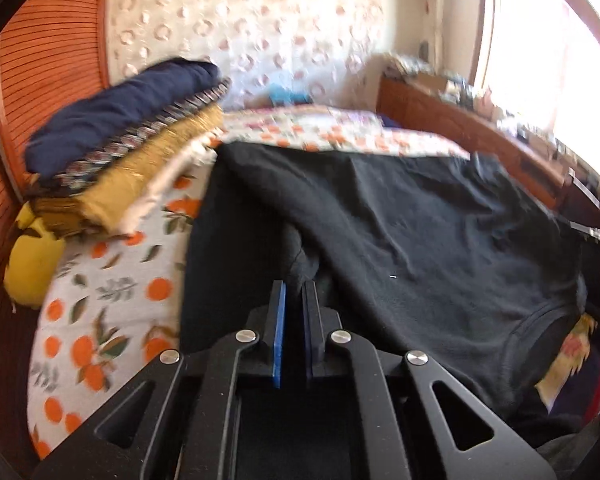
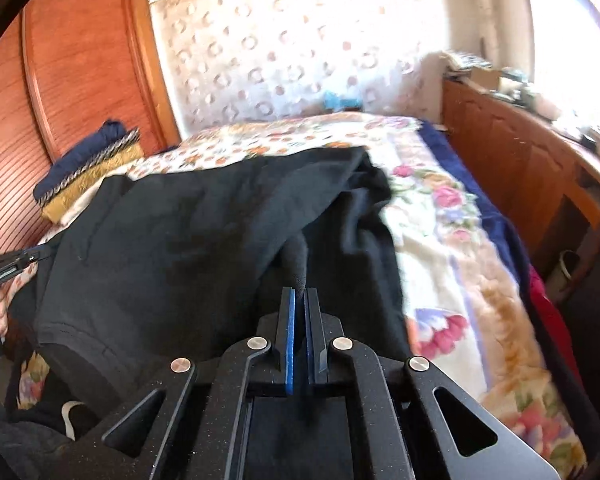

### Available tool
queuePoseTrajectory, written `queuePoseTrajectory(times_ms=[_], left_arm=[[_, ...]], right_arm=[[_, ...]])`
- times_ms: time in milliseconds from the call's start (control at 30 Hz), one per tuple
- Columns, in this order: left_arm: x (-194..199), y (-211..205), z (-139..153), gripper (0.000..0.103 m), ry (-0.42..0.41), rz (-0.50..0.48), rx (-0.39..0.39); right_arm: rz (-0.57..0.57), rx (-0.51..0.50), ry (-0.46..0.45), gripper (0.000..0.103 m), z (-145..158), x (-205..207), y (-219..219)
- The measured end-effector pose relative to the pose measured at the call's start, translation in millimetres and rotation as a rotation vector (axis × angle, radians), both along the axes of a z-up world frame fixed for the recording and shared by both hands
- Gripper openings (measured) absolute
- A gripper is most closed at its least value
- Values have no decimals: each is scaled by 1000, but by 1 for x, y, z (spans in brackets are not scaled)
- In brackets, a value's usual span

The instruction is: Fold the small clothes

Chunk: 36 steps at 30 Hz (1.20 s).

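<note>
One black fleece garment (image 1: 400,240) lies spread on the floral-covered bed (image 2: 452,248), and each of your two grippers, left (image 1: 296,284) and right (image 2: 300,290), has its fingers clamped on a pinched fold. One stack of folded clothes (image 1: 128,148) sits just beside it, by the wooden wardrobe (image 2: 88,60).
</note>
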<state>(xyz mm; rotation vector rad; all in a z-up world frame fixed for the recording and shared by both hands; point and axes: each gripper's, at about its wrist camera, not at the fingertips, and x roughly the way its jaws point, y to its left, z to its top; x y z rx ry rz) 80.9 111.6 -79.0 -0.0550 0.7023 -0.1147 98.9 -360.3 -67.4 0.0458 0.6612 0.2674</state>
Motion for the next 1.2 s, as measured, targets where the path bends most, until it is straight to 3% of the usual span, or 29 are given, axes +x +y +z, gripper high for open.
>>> queuePoseTrajectory(times_ms=[133,333,500,567,633,667,700,733,900,1200], left_arm=[[-15,12,1,8,-11,43,-28],[-3,23,-24,9,85,64,-57],[-9,30,-17,48,59,68,-56],[-14,37,-14,49,53,75,-69],[-17,42,-14,52,58,84,-74],[-20,45,-13,68,55,89,-75],[-23,49,-11,76,47,94,-76],[-25,52,-11,76,44,93,-75],[-34,61,-5,76,33,110,-49],[-55,93,1,76,20,177,-28]], right_arm=[[-22,-43,28,4,-5,-22,-11],[-34,-50,84,4,-25,-11,-10],[-26,-78,20,5,-10,-13,-1],[-14,-100,-17,11,-4,-17,8],[-19,-132,-48,34,0,-23,18],[-27,-142,-68,40,3,-26,22],[-25,-141,-86,51,6,-30,25],[-12,-128,-103,57,10,-33,31],[133,-76,-122,61,19,-41,72],[553,-18,-54,61,0,-40,231]])
